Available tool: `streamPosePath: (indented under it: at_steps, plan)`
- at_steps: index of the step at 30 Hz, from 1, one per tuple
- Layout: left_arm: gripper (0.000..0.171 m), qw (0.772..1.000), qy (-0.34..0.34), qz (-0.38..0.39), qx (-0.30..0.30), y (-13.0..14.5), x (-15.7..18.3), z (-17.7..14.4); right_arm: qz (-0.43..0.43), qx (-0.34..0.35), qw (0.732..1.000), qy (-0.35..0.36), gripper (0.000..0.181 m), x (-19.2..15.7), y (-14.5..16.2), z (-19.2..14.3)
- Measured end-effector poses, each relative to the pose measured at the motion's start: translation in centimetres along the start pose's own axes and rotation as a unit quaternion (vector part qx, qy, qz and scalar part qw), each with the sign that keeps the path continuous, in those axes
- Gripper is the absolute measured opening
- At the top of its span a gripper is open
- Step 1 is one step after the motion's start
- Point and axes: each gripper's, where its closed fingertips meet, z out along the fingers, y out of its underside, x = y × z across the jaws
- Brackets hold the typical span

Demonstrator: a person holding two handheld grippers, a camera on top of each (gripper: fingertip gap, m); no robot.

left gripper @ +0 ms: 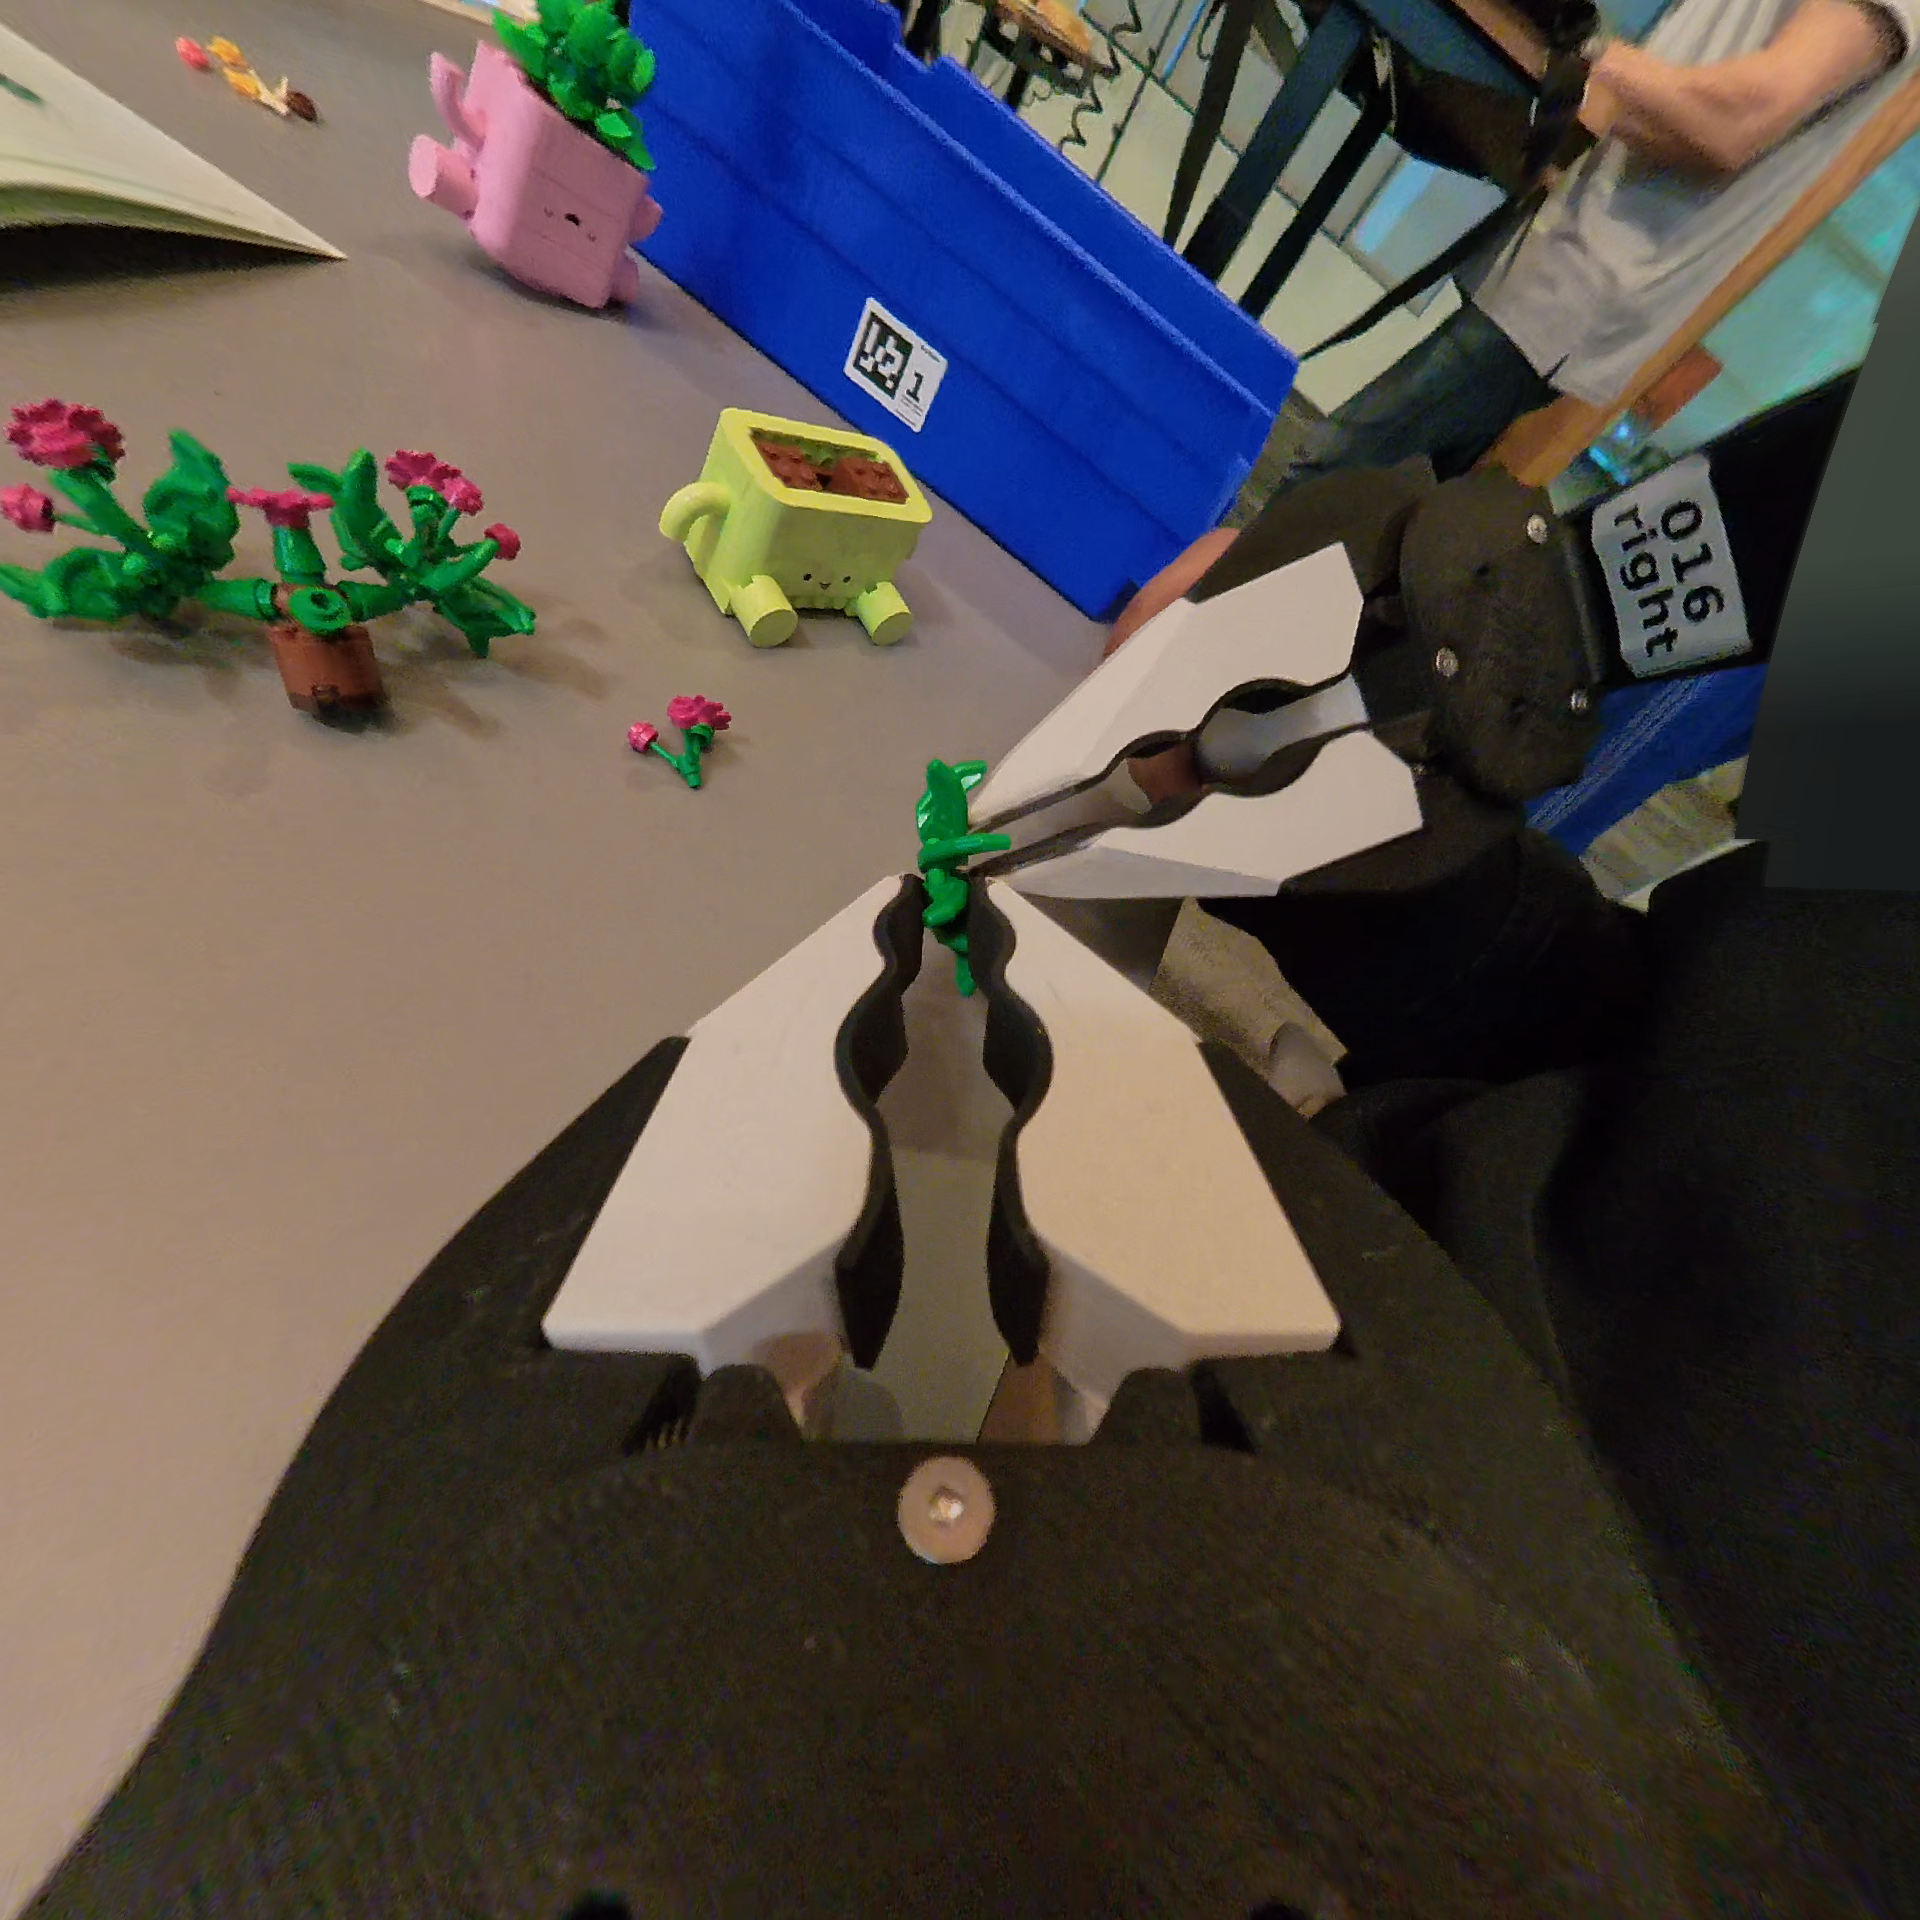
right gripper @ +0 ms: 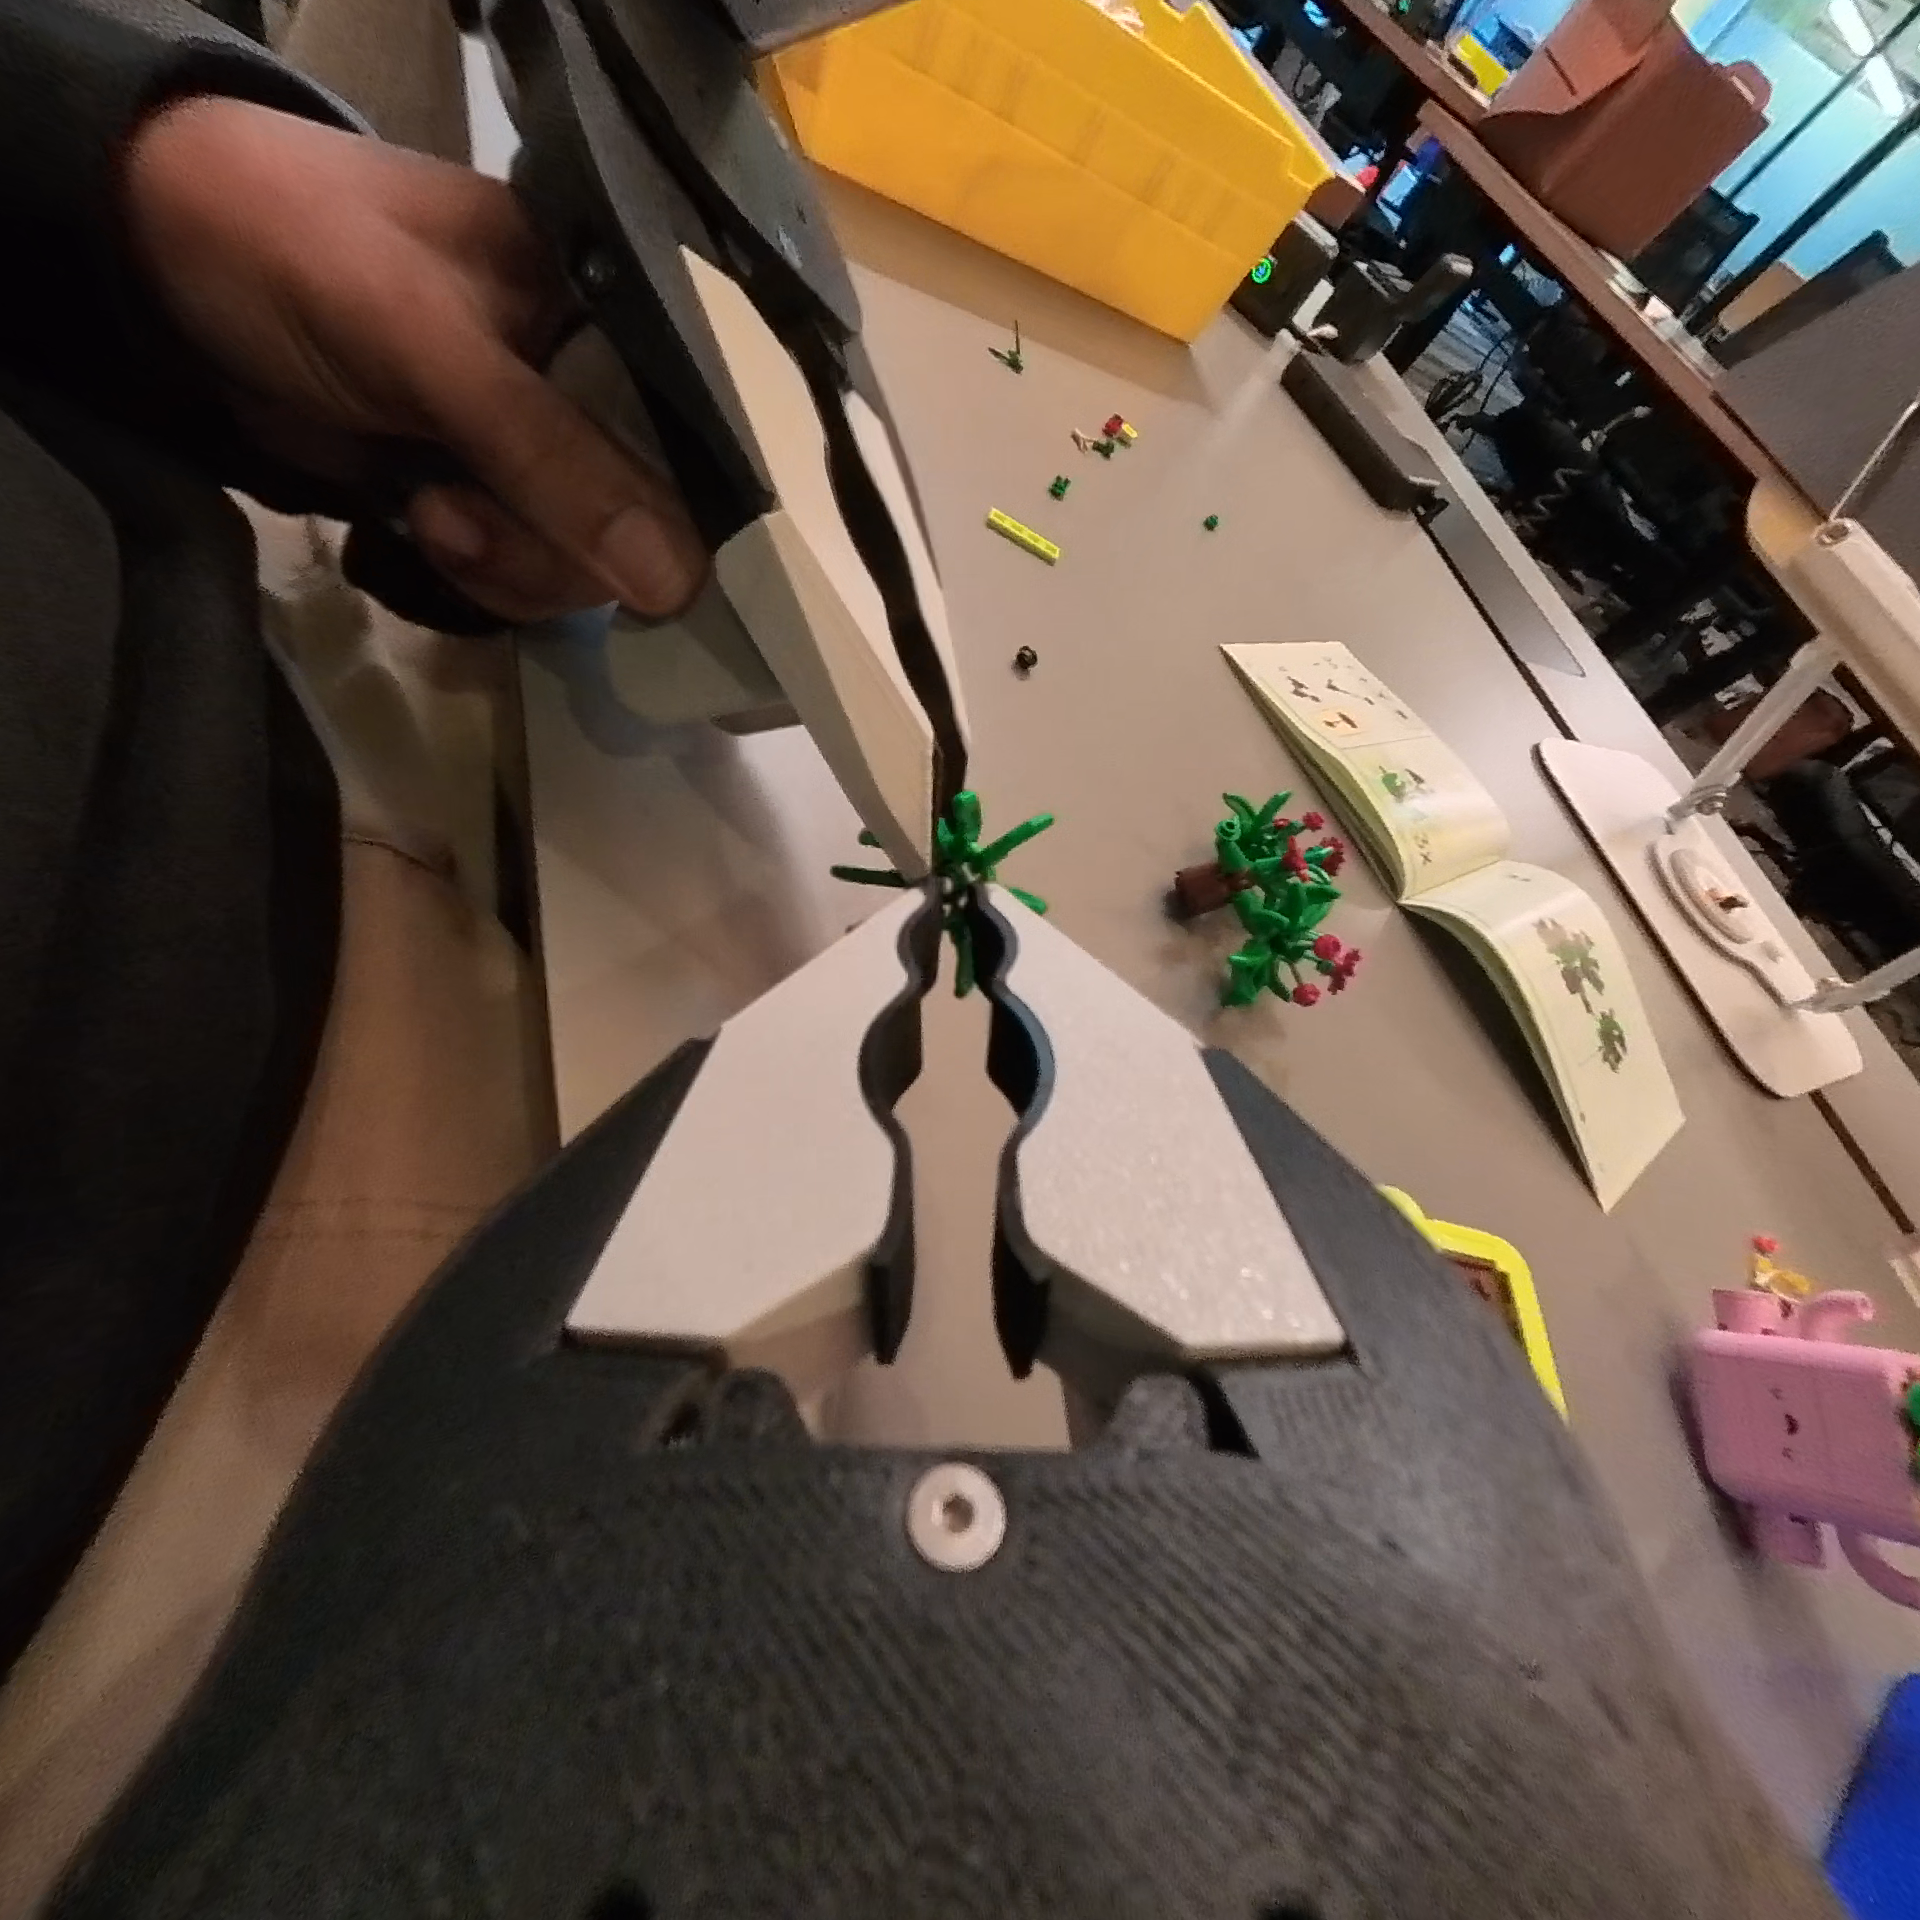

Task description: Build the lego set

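Both grippers meet tip to tip above the table and pinch one small green leafy stem piece [left gripper: 945, 862]; it also shows in the right wrist view [right gripper: 961, 883]. My left gripper [left gripper: 945, 894] is shut on its lower part. My right gripper [right gripper: 958, 914] is shut on the same piece, and it shows in the left wrist view [left gripper: 982, 831] coming in from the right. A built plant with pink flowers on a brown base [left gripper: 312, 582] lies on the table [left gripper: 312, 987]. A lime-green pot [left gripper: 805, 525] stands empty behind it.
A pink pot with green foliage [left gripper: 551, 166] and a blue bin [left gripper: 935, 270] stand at the back. A small pink flower sprig [left gripper: 686, 732] lies loose. An open instruction booklet [right gripper: 1455, 883], a yellow bin [right gripper: 1039, 145] and scattered small bricks [right gripper: 1023, 535] lie farther off. A person stands at the right. My two grippers' fingertips are within a few centimetres of each other. The lime-green pot [left gripper: 805, 525] lies around 12 cm away from my right fingertips.
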Motion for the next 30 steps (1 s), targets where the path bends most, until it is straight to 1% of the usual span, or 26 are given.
streamPosePath:
  at_steps: [2,6,11,16,20,23,27,30]
  plan:
    - [0.006,1.0,-0.002,-0.008,0.0,0.1,-0.2,0.1,-0.004,-0.007,1.0,0.001,0.005,-0.2,0.2,0.3]
    - [0.006,1.0,-0.015,-0.011,-0.014,0.5,-0.5,0.3,-0.053,-0.04,0.998,0.022,0.005,-0.4,0.7,0.7]
    - [0.006,0.999,0.002,-0.036,-0.018,0.7,-0.3,0.4,-0.046,-0.043,0.998,0.013,0.004,-0.5,1.0,0.7]
    - [0.006,0.998,-0.016,-0.037,-0.043,1.4,-0.6,0.7,-0.052,-0.066,0.996,0.008,0.003,-0.8,1.8,1.0]
    - [0.006,0.997,0.018,-0.064,-0.03,1.0,-0.2,0.4,-0.02,-0.033,0.999,-0.004,0.003,-0.8,1.2,0.7]
    - [0.006,0.997,0.015,-0.066,-0.037,1.2,-0.4,0.5,-0.018,-0.043,0.999,-0.005,0.003,-0.9,1.4,0.8]
    - [0.006,0.996,0.028,-0.083,-0.021,0.7,-0.4,0.3,0.008,-0.039,0.999,-0.004,0.003,-0.6,1.1,0.7]
    - [0.006,0.996,0.012,-0.083,-0.016,0.6,-0.7,0.4,0.018,-0.04,0.999,0.0,0.003,-0.4,1.1,0.7]
